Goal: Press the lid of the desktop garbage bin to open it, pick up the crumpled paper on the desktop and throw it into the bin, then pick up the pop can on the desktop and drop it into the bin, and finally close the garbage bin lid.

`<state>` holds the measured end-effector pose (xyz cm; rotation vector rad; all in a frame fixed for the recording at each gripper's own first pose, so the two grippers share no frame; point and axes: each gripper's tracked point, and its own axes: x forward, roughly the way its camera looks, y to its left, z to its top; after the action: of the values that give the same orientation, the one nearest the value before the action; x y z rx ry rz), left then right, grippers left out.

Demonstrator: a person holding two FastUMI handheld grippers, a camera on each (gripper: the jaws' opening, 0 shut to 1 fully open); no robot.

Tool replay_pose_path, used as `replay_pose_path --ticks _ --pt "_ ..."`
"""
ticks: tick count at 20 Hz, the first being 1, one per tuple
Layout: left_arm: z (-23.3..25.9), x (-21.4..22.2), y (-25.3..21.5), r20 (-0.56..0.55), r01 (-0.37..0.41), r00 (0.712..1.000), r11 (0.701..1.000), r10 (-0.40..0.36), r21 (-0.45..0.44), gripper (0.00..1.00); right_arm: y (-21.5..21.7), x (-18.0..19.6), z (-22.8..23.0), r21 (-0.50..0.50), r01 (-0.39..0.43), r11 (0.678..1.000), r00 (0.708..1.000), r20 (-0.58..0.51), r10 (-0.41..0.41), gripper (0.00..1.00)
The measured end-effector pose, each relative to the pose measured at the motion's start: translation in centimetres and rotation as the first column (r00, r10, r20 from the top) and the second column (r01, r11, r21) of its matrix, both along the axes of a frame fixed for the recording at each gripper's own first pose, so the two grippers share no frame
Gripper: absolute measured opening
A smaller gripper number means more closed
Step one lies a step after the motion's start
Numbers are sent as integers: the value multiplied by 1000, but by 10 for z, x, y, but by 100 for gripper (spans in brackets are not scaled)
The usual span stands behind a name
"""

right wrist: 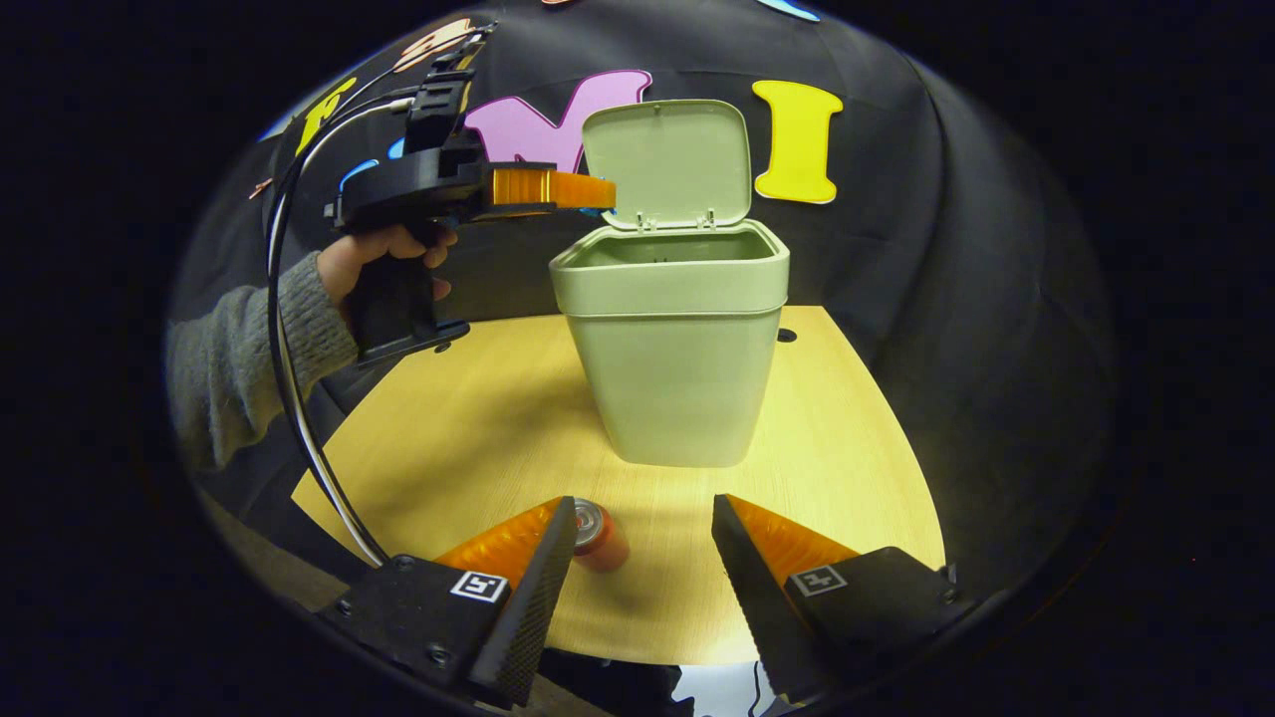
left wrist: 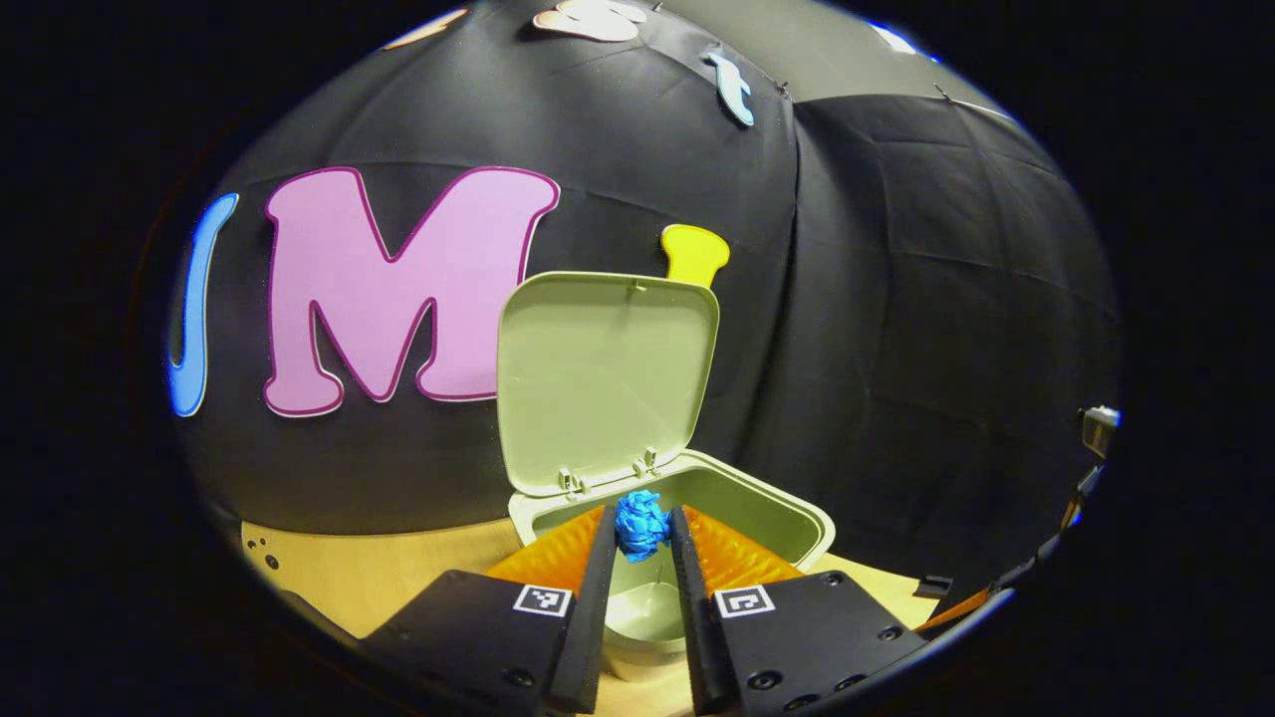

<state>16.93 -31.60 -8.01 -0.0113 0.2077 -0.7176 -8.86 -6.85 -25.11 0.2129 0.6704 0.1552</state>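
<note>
My left gripper [left wrist: 642,533] pinches the crumpled blue paper [left wrist: 640,524] between both fingertips, right above the open garbage bin [right wrist: 672,339], its lid [right wrist: 669,161] raised. My right gripper [right wrist: 643,528] hangs wide apart, holding nothing, the pop can [right wrist: 599,535] lying beside its left finger on the desktop [right wrist: 478,428].

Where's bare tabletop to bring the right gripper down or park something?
Bare wood lies to the bin's left, below the left gripper, and in front of the bin out to the table's right edge. It's crowded by the can, lying beside the right gripper's left finger.
</note>
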Motion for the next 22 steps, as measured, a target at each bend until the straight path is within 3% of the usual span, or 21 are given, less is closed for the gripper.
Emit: replay_pose_path --ticks 8,9,10,11,13,18,22 --pt "-14 9 -6 -20 -9 1000 999 10 31 46 -10 2 -3 15 28 999 1000 -10 -28 87" --pt "-15 9 -6 -17 -6 1000 999 7 34 67 -10 3 -4 15 27 1000 1000 -12 -27 87" --pt "-14 9 -5 -14 -4 1000 999 4 35 67 -10 3 -4 15 25 1000 1000 -13 -25 87" --pt "-14 9 -5 -11 -6 1000 999 6 36 81 -9 2 -4 13 23 1000 1000 -14 -23 87" --pt "-12 10 -1 -5 -15 1000 999 15 30 93 -8 2 -5 8 20 1000 1000 -17 -19 87" --pt "-10 6 20 -10 -48 999 999 48 16 95 -2 4 -3 27 13 1000 1000 -16 -12 97" --pt "-9 -5 53 -25 -100 995 995 100 -7 95 9 8 -1 31 -8 999 1000 -5 8 98"
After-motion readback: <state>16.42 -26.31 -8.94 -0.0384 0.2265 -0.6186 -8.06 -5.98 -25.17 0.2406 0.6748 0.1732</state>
